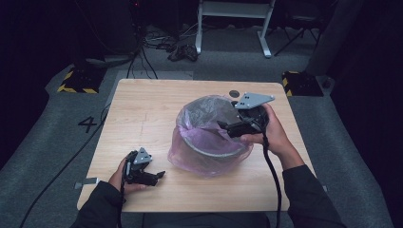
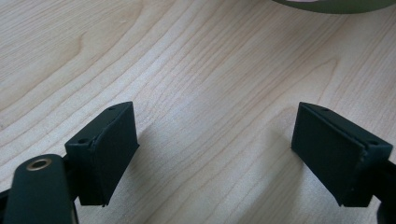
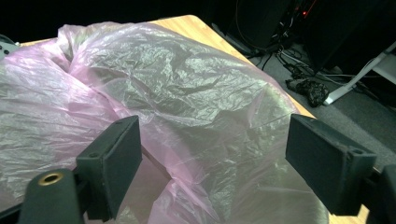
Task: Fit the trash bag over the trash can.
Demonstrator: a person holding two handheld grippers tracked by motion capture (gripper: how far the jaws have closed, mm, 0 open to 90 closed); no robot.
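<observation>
One desk (image 1: 142,114), light wood. One round bin (image 1: 209,147) on it. One pink translucent plastic bag (image 1: 190,156) lining bin. Two hand-held grippers: left hand-held gripper (image 1: 159,175), right hand-held gripper (image 1: 223,127). Two black jaws on each. Two hands, two dark sleeves. Two yellow-black striped blocks on floor beyond desk: left block (image 1: 78,81), right block (image 1: 300,81).

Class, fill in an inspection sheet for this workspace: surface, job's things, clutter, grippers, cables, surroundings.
Surface: wooden table, bare around the bin.
Job's things: round bin lined with a pink plastic bag draped over its rim.
Clutter: nothing seen on the table.
Grippers: left gripper open, low over bare wood; right gripper open, at the bag.
Cables: one cable trails from the right gripper.
Surroundings: grey floor, loose floor cables, white frame legs.
</observation>
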